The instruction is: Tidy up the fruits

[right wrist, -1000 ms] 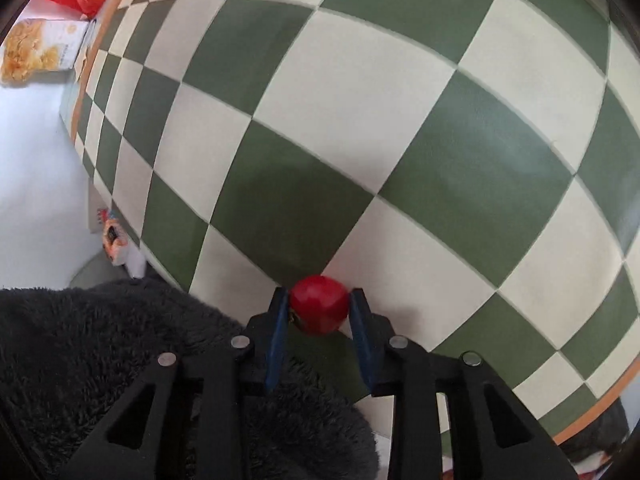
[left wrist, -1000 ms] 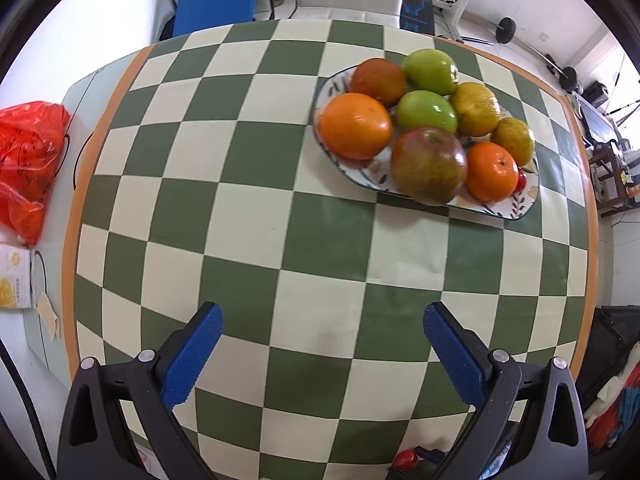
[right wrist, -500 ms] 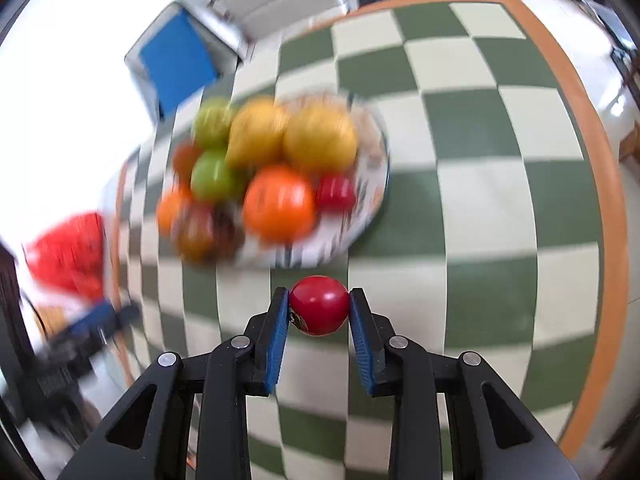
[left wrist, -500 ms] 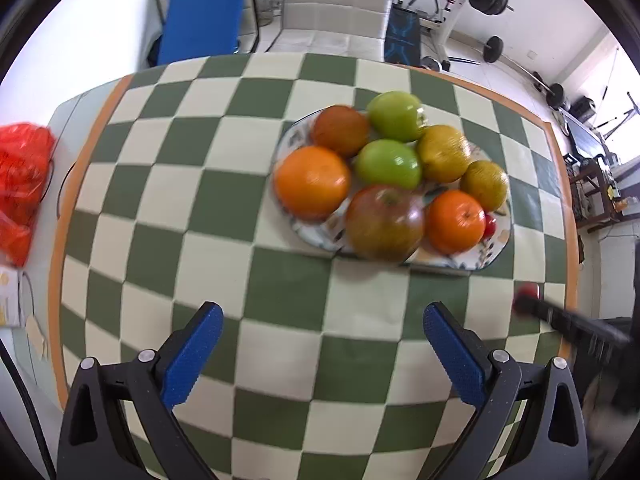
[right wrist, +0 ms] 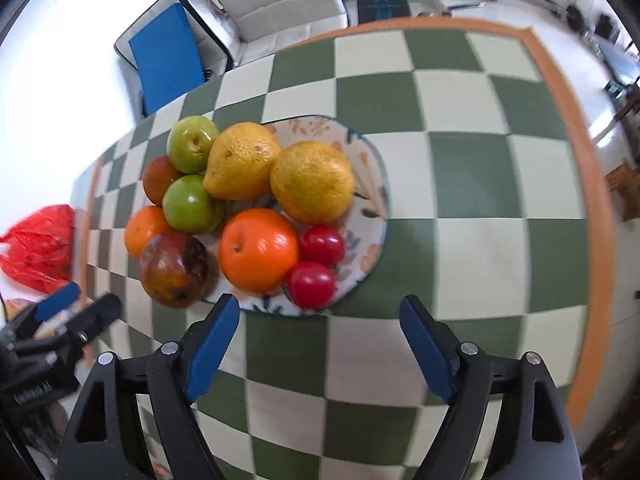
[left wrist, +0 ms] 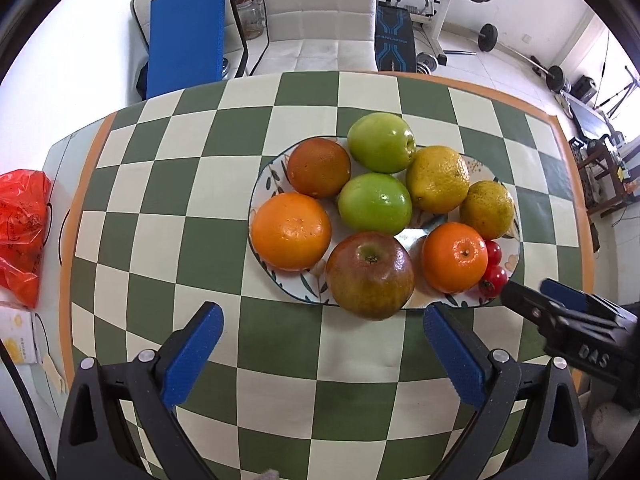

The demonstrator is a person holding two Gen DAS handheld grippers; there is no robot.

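Observation:
An oval patterned plate (left wrist: 276,168) (right wrist: 376,184) on the checked table holds two green apples, a red apple (left wrist: 370,276) (right wrist: 174,270), several oranges and lemons, and two small red tomatoes (right wrist: 312,284) (left wrist: 494,280) at its near right edge. My right gripper (right wrist: 320,340) is open and empty, just in front of the plate's tomato end. It also shows at the right of the left wrist view, where my right gripper (left wrist: 548,298) reaches toward the tomatoes. My left gripper (left wrist: 320,354) is open and empty, held back from the plate's front.
A red plastic bag (left wrist: 22,236) (right wrist: 42,254) and a small carton (left wrist: 18,338) lie off the cloth's left edge. Beyond the table's far side stand a blue-seated chair (left wrist: 186,40) and a white chair (left wrist: 320,4), with gym equipment behind.
The right gripper carried a small red tomato to the plate and let it go; it now lies beside the other tomato and the jaws stand wide. The left gripper pulled back, widening its view.

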